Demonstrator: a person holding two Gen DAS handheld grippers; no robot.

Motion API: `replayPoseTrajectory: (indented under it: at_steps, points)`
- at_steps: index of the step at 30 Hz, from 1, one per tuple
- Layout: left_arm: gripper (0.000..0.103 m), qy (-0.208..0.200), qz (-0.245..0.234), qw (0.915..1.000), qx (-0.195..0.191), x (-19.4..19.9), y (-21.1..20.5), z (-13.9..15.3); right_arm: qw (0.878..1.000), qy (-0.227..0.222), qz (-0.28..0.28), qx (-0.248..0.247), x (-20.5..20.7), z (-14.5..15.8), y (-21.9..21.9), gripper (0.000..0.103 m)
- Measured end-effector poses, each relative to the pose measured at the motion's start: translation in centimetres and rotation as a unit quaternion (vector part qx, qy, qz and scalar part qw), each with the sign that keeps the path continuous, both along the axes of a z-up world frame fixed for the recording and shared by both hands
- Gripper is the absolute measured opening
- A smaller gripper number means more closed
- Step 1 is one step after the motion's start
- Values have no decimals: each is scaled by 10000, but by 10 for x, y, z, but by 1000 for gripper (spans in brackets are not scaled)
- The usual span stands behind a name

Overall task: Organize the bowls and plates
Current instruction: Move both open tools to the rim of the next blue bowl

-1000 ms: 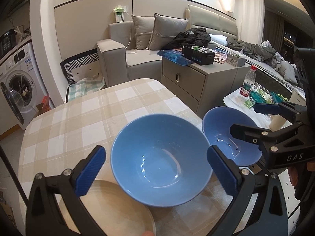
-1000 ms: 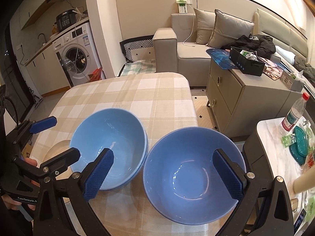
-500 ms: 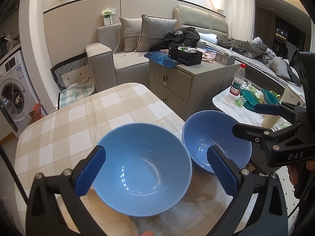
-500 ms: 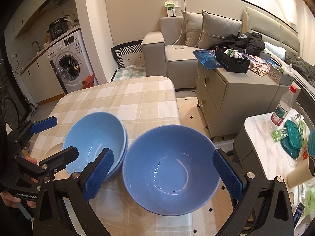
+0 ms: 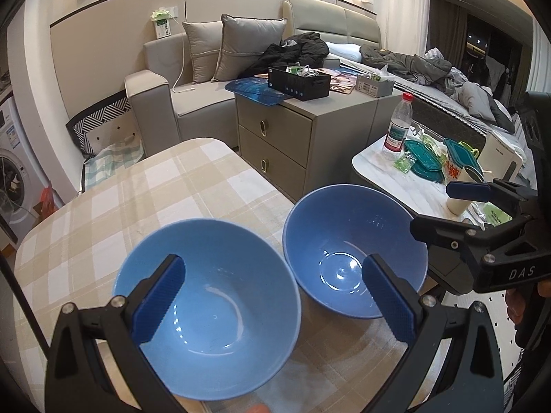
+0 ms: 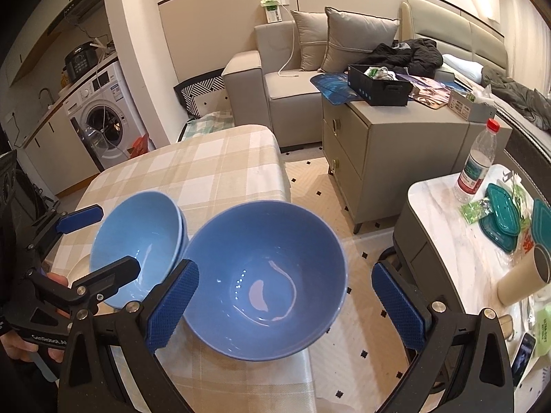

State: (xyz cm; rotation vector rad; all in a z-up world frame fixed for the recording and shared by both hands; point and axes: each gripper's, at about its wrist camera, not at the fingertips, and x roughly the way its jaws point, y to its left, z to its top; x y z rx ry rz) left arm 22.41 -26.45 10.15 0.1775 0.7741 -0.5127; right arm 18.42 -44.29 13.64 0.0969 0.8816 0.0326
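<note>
Blue bowls point(image 5: 210, 303) unmarked; right tongs point(image 5: 454, 206) stamped "DAS", spread wide; left tongs point(image 5: 272, 296) spread wide.

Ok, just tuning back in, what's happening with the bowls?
A person holds a gripper in each hand. The left gripper, jaws open, faces two stacked blue bowls. The right gripper, also open, frames a single blue bowl at the edge of the checked table. It isn't stacked yet.

Glossy blue bowl point(image 5: 210, 306) upright on the checked tablecloth point(image 5: 137, 192), nested in a second like it, another blue bowl point(image 6: 265, 278) upright beside it, overhanging the tablecloth's edge
</note>
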Motion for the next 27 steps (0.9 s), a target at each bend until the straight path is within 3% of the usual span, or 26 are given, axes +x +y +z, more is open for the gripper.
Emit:
replayPoseTrajectory:
  at_steps: [27]
  points:
    - [103, 298, -188, 9992, 202, 27, -36, -28, 9990, 376, -211, 147, 0, -39, -25, 102]
